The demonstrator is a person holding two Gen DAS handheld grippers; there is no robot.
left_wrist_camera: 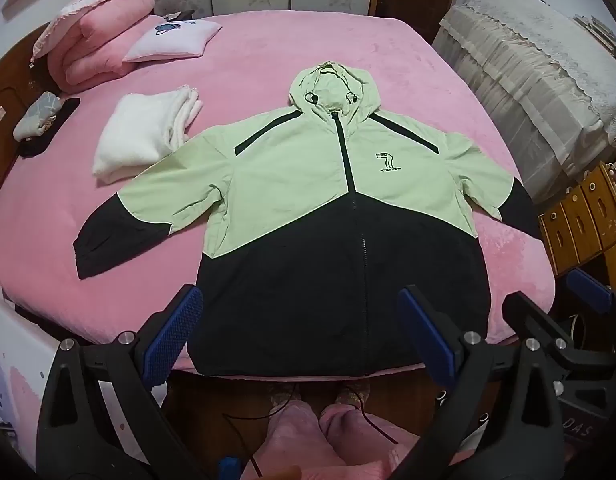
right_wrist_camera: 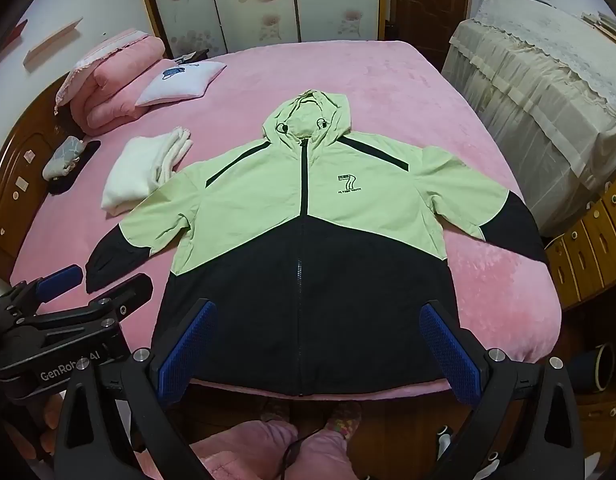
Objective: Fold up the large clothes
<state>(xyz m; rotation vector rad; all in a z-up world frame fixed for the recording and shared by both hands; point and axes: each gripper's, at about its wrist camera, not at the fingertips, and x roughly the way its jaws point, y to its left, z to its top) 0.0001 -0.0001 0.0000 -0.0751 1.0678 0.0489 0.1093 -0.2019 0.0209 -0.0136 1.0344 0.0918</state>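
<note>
Jacket: a hooded zip jacket (left_wrist_camera: pixel 308 200), pale green above and black below, lies face up and zipped on the pink bed (left_wrist_camera: pixel 247 52), hem at the near edge, hood (left_wrist_camera: pixel 332 88) pointing to the far edge.
Sleeves: both are spread out to the sides, the black cuff of one (left_wrist_camera: pixel 103 248) toward the bed's left edge, the other (right_wrist_camera: pixel 512 228) reaching the right edge; judged, this flat spread is the starting pose for folding, with no fold made yet.
Left tongs: the left tongs (left_wrist_camera: pixel 299 336) hover released above the black hem, blue pads wide apart, grasping nothing.
Right tongs: the right tongs (right_wrist_camera: pixel 320 344) hang released over the same hem, nothing between the pads; judged, both are poised side by side to reach for a sleeve or a side of the hem.
Beside the jacket: a folded white garment (left_wrist_camera: pixel 143 136) sits just left of the near shoulder, touching or nearly touching the sleeve; it cannot be told which.
Far left corner: a folded pink quilt (left_wrist_camera: pixel 99 48) and a small pillow (left_wrist_camera: pixel 171 40) are stacked clear of the working area.
Containers: none on the bed; wooden drawers (left_wrist_camera: pixel 584 220) at the right stand closed, contents hidden.
</note>
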